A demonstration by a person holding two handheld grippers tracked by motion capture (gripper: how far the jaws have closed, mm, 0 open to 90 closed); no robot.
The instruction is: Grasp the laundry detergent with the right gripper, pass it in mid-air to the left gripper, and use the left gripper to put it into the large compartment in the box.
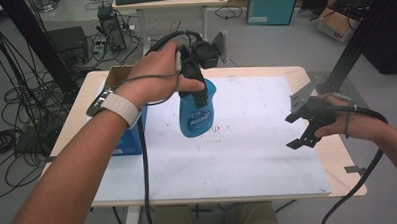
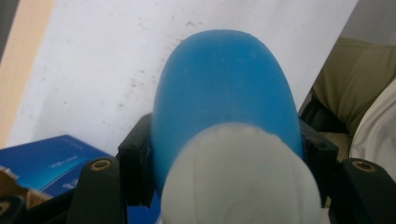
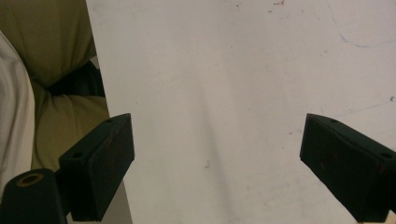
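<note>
**Bottle clamped in left jaws above the sheet**

Jaws of the left gripper [image 1: 198, 87] press both sides of a blue bottle [image 1: 196, 112] near its white cap [image 2: 240, 177], holding it above the white sheet [image 1: 258, 155]. Just beside it lies a blue box [image 1: 130, 137]. Well apart, the right gripper [image 1: 304, 131] stands wide open, holding nothing, over the table's [image 1: 338, 157] right edge.

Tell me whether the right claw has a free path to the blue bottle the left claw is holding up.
Probably yes. The right claw is open and holds nothing, and only bare white sheet lies between it and the blue bottle, gripped near its top by the left claw.
</note>
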